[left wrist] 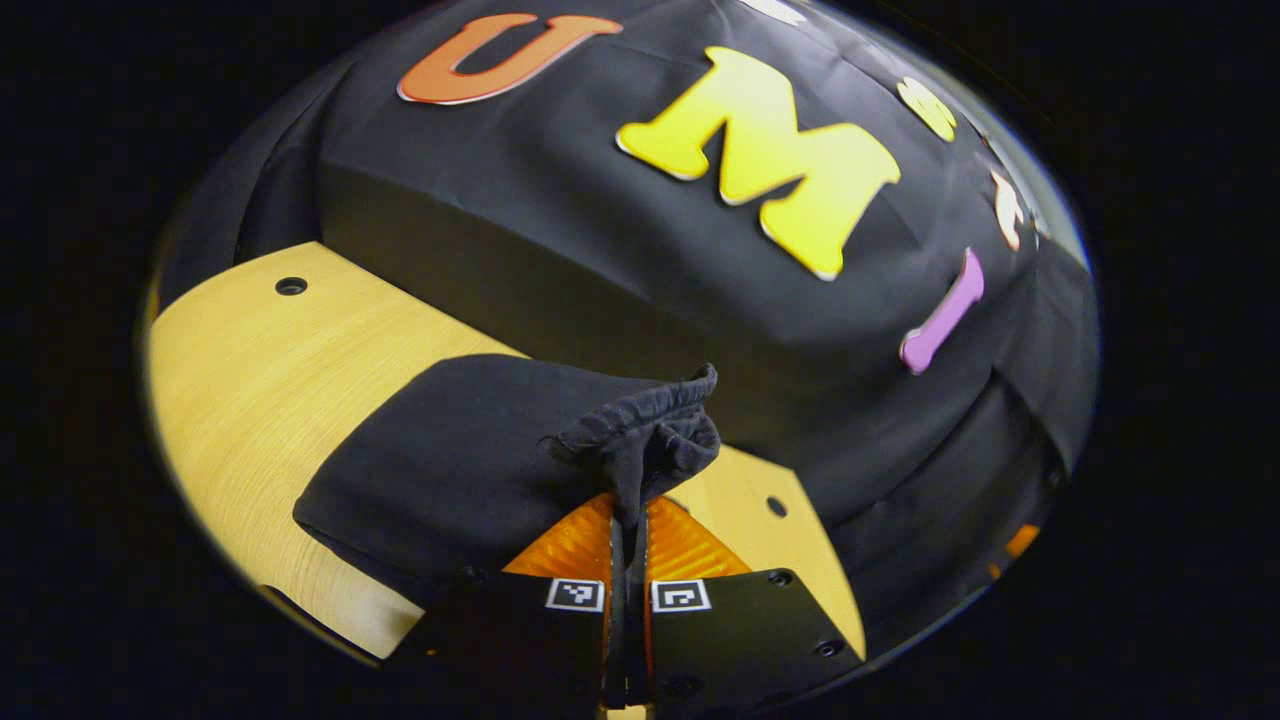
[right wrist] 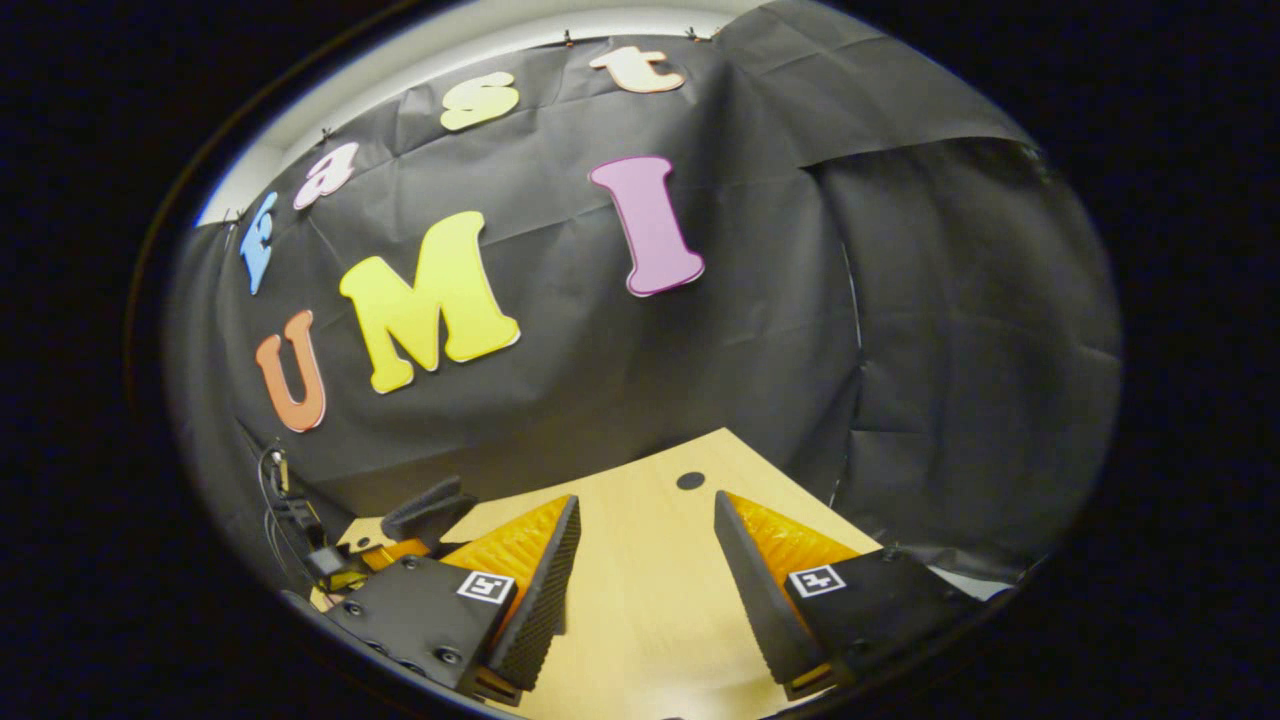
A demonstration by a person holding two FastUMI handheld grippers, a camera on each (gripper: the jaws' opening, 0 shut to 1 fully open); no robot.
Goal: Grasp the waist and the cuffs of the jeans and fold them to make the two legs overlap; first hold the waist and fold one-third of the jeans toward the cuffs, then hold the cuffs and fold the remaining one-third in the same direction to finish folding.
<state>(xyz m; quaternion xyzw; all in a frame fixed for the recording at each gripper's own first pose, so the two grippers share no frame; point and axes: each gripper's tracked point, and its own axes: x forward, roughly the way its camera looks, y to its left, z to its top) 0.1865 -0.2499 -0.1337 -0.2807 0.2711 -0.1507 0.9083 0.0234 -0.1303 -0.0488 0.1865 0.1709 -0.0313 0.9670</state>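
Note:
The black jeans (left wrist: 450,450) lie folded on the wooden table (left wrist: 250,380) in the left gripper view, just ahead and to the left of my left gripper (left wrist: 630,520). That gripper is shut on a bunched, frayed edge of the jeans (left wrist: 650,425), which stands up from between the fingers. Whether this edge is waist or cuff I cannot tell. In the right gripper view, my right gripper (right wrist: 645,520) is open over bare tabletop (right wrist: 640,620) with nothing between its fingers. At its lower left a dark strip of cloth (right wrist: 430,508) rises beside the other gripper (right wrist: 385,552).
The booth's black cloth wall (left wrist: 600,250) hangs close behind the table's far edge. Small round holes mark the tabletop (left wrist: 291,286) (right wrist: 690,480). Cables and a small device (right wrist: 300,520) sit at the lower left of the right gripper view.

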